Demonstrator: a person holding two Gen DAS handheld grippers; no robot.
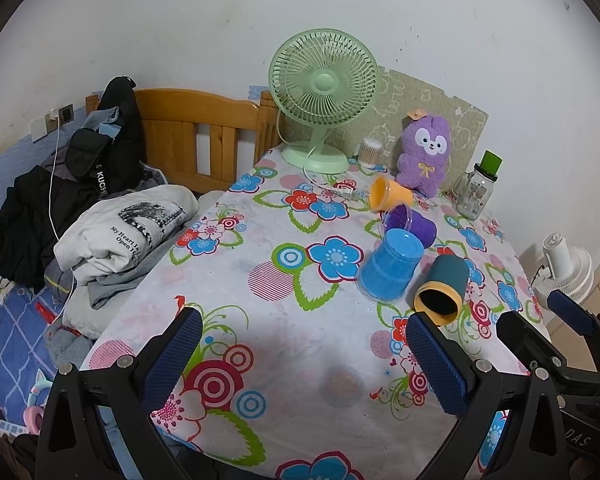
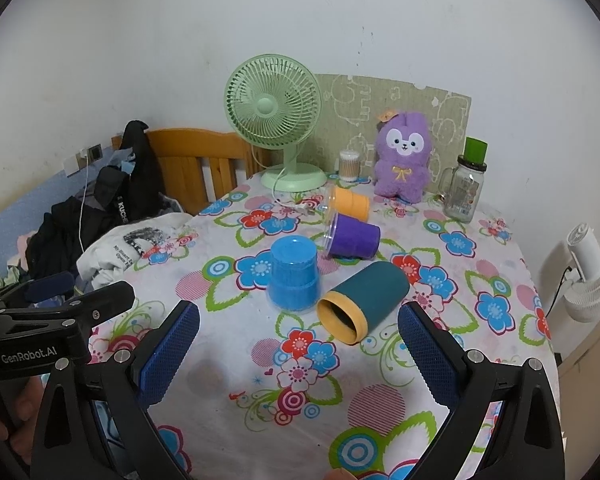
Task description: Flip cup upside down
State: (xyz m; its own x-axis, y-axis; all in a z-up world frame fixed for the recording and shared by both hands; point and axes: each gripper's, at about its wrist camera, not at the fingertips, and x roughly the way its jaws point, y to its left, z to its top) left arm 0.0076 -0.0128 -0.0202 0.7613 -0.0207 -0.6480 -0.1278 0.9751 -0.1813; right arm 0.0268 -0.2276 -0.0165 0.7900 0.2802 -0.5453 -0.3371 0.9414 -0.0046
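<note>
A blue cup [image 1: 390,266] [image 2: 294,274] stands upside down on the floral tablecloth. A teal cup with a yellow rim [image 1: 444,288] [image 2: 364,300] lies on its side beside it, mouth toward me. A purple cup [image 1: 414,224] [image 2: 352,236] and an orange cup [image 1: 390,194] [image 2: 349,202] lie on their sides behind. My left gripper [image 1: 304,328] is open and empty, near the table's front. My right gripper [image 2: 298,322] is open and empty, just in front of the teal cup; it also shows at the right in the left wrist view [image 1: 540,316].
A green desk fan [image 2: 274,120], a cotton-swab jar [image 2: 348,166], a purple plush toy [image 2: 402,160] and a glass jar with a green lid [image 2: 464,186] stand at the table's back. A bed with piled clothes [image 1: 112,232] lies left. A white fan [image 2: 592,276] stands right.
</note>
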